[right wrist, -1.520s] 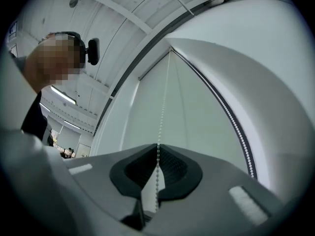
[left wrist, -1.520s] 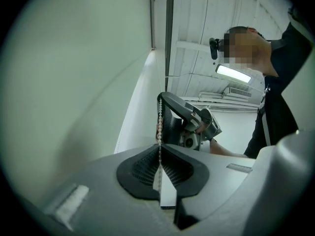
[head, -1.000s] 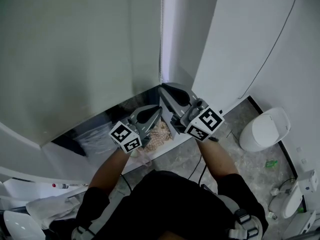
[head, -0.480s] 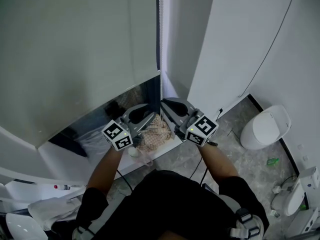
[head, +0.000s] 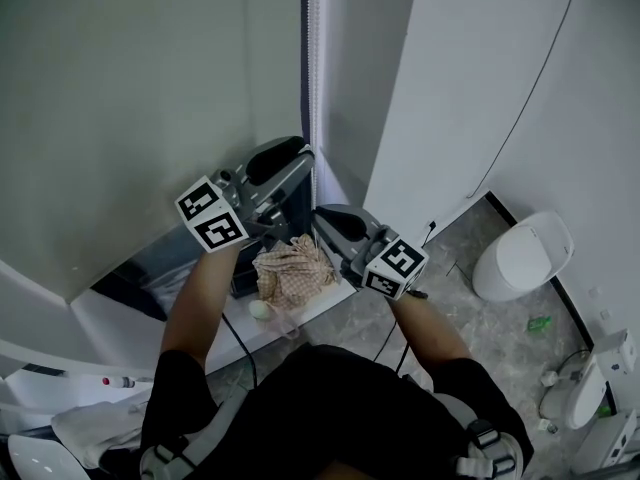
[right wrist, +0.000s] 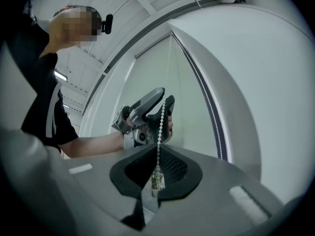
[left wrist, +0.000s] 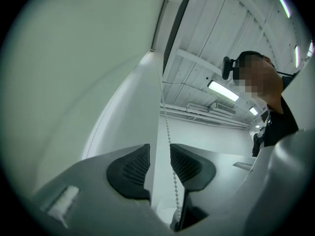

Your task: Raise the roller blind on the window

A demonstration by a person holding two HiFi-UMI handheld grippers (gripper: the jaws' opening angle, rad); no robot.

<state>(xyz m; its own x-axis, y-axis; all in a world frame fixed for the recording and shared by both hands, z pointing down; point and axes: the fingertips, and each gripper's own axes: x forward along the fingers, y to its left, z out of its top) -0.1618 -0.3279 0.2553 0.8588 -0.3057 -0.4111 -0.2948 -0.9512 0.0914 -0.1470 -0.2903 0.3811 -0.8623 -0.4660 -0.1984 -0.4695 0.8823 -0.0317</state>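
The pale roller blind (head: 150, 88) covers the window at the left. Its white bead chain (head: 311, 58) hangs down the blind's right edge. My left gripper (head: 303, 155) is raised beside the chain; its jaws have just been opening. In the left gripper view the chain (left wrist: 166, 127) runs between the open pads (left wrist: 132, 167) without being pressed. Lower down, my right gripper (head: 322, 220) is shut on the chain. The right gripper view shows the chain (right wrist: 160, 127) pinched between its pads (right wrist: 179, 168), with the chain's connector (right wrist: 157, 182) in the grip and the left gripper (right wrist: 153, 111) above.
A checked cloth (head: 290, 270) and a small white object (head: 258, 309) lie on the window sill (head: 320, 303) below the grippers. White wall panels (head: 450, 78) stand to the right. A white bin (head: 524, 255) stands on the grey floor at the right.
My left gripper has let go of the chain, opened and risen along it. My right gripper, still shut on the chain, has come down a little.
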